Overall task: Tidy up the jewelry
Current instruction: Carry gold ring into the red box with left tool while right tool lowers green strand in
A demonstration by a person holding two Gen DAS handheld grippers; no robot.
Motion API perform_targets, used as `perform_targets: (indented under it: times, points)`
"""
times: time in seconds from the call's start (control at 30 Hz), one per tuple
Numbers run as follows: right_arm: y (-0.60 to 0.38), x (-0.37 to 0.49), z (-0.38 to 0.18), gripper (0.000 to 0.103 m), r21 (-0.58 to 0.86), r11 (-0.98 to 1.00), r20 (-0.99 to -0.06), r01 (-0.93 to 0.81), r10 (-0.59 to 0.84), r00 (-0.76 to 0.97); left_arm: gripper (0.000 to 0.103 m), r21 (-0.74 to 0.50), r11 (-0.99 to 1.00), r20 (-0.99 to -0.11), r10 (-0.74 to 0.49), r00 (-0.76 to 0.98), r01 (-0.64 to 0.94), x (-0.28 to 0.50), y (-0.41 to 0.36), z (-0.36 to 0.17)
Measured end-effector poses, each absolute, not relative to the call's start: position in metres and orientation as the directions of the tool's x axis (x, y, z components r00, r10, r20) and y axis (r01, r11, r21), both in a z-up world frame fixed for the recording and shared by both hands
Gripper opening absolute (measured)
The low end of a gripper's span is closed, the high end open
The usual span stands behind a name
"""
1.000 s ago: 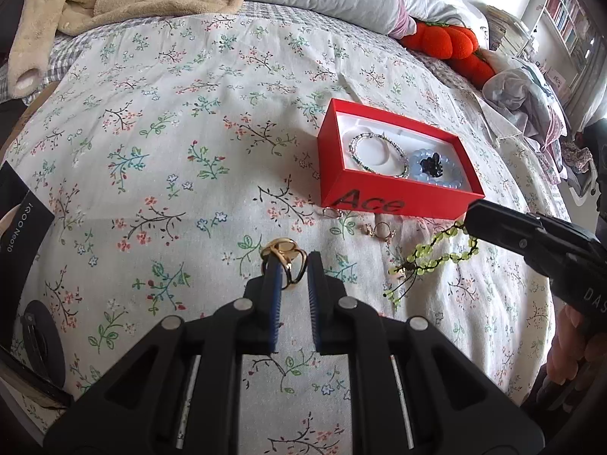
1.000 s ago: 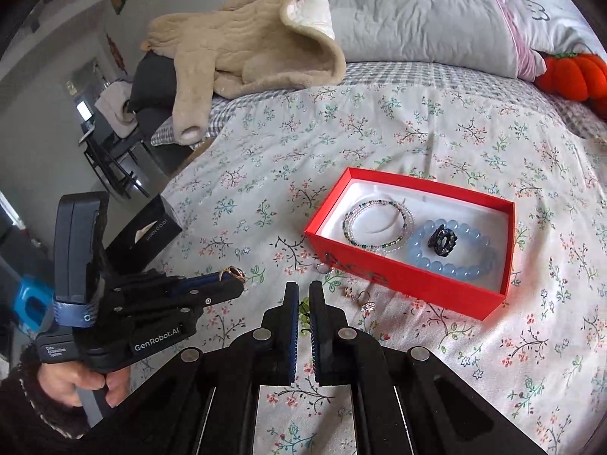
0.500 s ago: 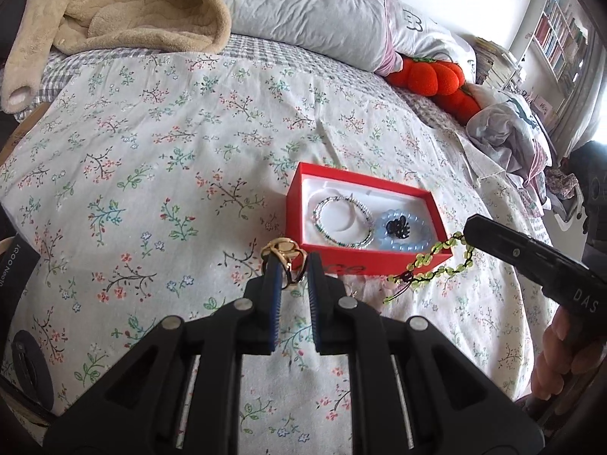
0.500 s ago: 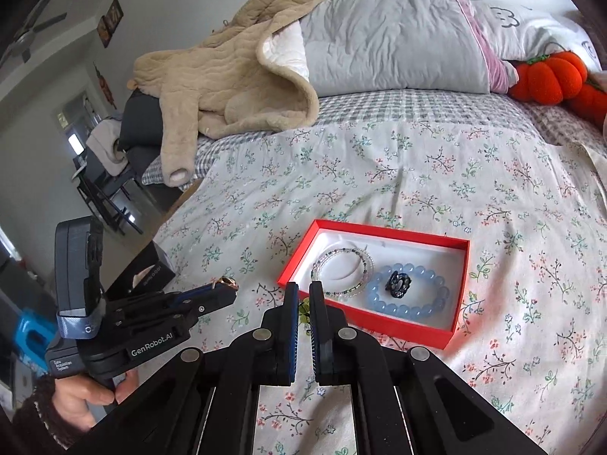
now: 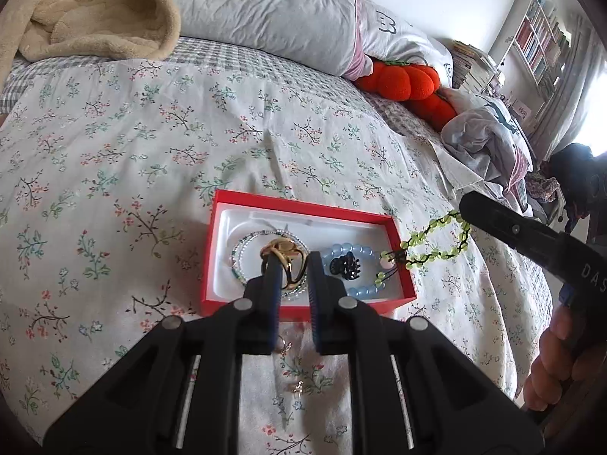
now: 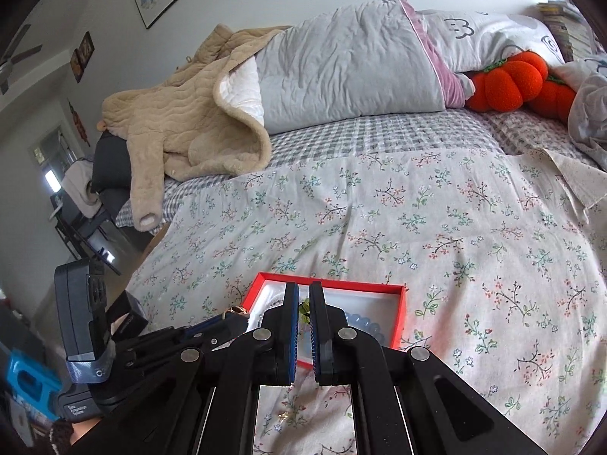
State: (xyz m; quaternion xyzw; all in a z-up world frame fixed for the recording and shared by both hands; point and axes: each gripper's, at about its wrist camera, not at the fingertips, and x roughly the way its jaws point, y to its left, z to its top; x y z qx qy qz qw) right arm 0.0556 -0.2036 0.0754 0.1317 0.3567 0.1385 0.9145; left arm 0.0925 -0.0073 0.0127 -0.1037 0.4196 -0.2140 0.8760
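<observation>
Here, left to right: left gripper [image 5: 291, 265] clamped on a gold ring [image 5: 282, 252], poised over the red box [image 5: 303, 309] on the bed [image 5: 151, 132], above the thin beaded bracelet [image 5: 242, 254]. Could snag on a pad at release or land outside the tray. Beside it, blue bead bracelet [image 5: 364, 290] and black clip [image 5: 344, 267]. Right gripper [image 6: 302, 305] pinched on the green bead bracelet [image 5: 432, 254], dangling over the box's right edge. Might catch the rim or fall onto the quilt.
</observation>
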Motion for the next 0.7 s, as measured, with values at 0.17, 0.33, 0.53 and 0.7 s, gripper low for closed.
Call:
perform_targets:
  times: [0.17, 0.33, 0.53, 0.7]
  points:
    - [-0.216, 0.062, 0.069, 0.005, 0.338, 0.933, -0.629, -0.127, 0.324, 0.707, 0.015, -0.348, 0.891, -0.721, -0.453, 0.525, 0.291, 0.104, -0.024, -0.004]
    - [-0.220, 0.071, 0.058, 0.006, 0.327, 0.939, -0.657, -0.105, 0.306, 0.689, 0.015, -0.352, 0.894, -0.740, -0.446, 0.503, 0.276, 0.110, -0.029, -0.016]
    - [-0.216, 0.082, 0.045, 0.006, 0.300, 0.949, -0.683, -0.094, 0.283, 0.673, 0.023, -0.322, 0.902, -0.738, -0.429, 0.521, 0.287, 0.106, -0.028, -0.009]
    - [-0.209, 0.092, 0.034, 0.006, 0.277, 0.957, -0.705, -0.087, 0.264, 0.658, 0.029, -0.312, 0.907, -0.733, -0.418, 0.537, 0.281, 0.099, -0.015, 0.002]
